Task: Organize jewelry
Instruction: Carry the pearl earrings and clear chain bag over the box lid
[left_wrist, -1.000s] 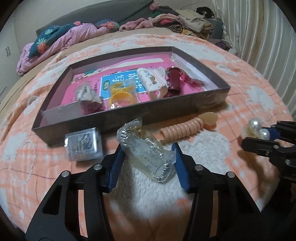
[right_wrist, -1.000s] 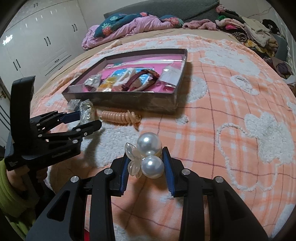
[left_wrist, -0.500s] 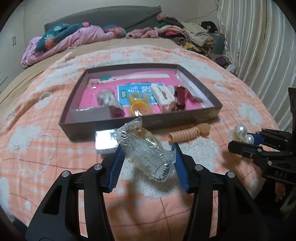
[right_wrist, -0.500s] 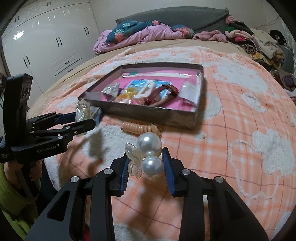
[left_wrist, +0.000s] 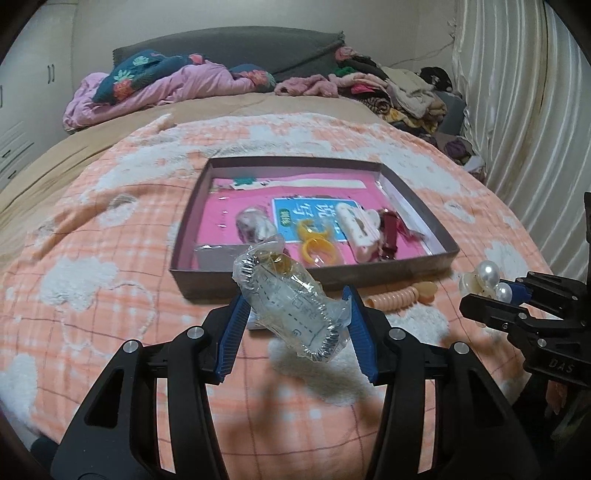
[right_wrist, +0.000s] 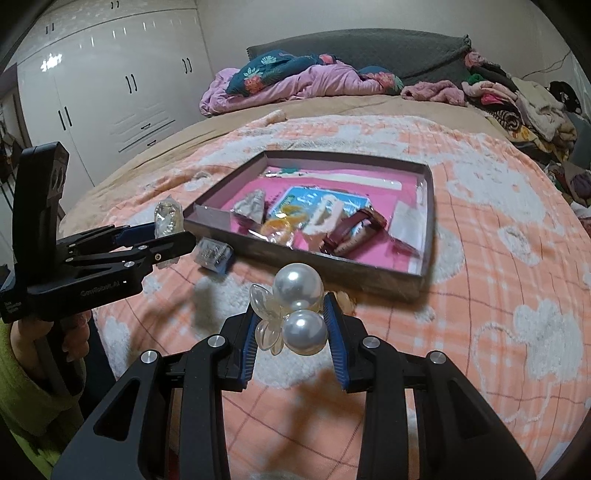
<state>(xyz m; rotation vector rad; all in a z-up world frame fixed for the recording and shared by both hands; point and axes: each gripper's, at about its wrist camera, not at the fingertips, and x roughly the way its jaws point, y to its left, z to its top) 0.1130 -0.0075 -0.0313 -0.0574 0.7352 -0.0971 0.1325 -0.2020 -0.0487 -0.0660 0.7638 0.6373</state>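
My left gripper (left_wrist: 293, 325) is shut on a clear plastic bag of jewelry (left_wrist: 290, 299) and holds it above the blanket, in front of the dark tray (left_wrist: 314, 280). It also shows in the right wrist view (right_wrist: 168, 243) with the bag (right_wrist: 168, 218). My right gripper (right_wrist: 291, 332) is shut on a pearl hair clip (right_wrist: 295, 310), held above the blanket near the tray's front wall (right_wrist: 332, 267). The clip also shows in the left wrist view (left_wrist: 485, 280). The tray holds a yellow ring piece (left_wrist: 316, 245), a white clip (left_wrist: 356, 229) and a dark red strap (left_wrist: 388, 236).
A peach coil hair tie (left_wrist: 399, 297) and a small silver packet (right_wrist: 214, 254) lie on the orange blanket before the tray. Piled clothes (left_wrist: 388, 85) and bedding (left_wrist: 166, 85) sit at the far end. A curtain (left_wrist: 517, 110) hangs right, wardrobes (right_wrist: 110, 85) stand left.
Both grippers have lifted and pulled back from the tray with their items still held. The tray now looks smaller and farther away.
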